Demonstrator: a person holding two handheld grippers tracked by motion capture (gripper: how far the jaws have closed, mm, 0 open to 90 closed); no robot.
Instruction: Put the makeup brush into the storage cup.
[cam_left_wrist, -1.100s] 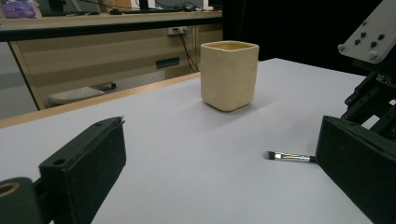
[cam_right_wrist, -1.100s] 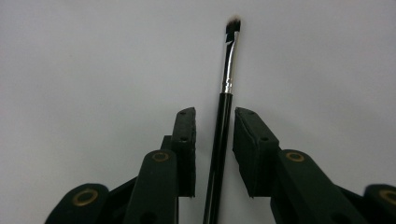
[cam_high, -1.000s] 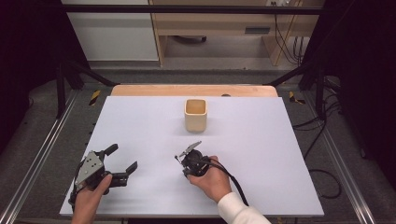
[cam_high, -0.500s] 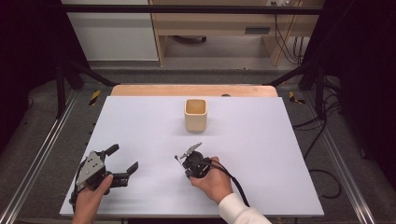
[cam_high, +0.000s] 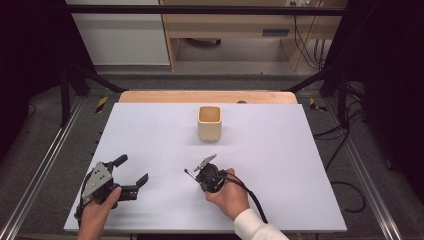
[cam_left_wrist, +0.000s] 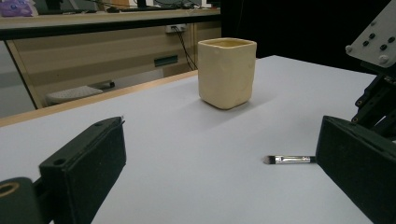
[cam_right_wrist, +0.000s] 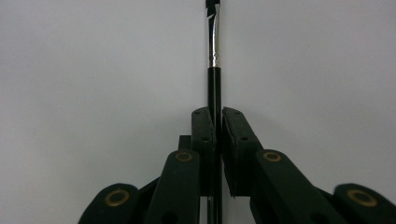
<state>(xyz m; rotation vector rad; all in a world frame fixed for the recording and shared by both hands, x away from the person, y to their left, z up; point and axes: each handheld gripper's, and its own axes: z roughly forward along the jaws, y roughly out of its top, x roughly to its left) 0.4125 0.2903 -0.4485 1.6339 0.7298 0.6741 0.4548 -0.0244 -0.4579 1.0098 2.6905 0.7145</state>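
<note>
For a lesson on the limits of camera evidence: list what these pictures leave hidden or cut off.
- Slim black brush with silver ferrule: bristle tip cut off by the top edge, right gripper view.
- Its handle end: hidden by the right gripper.
- Cream square ceramic cup: inside bottom hidden by its walls, high view.

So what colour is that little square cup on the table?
The cup is a pale cream yellow, plain with no pattern. The left gripper view shows it best.
</note>
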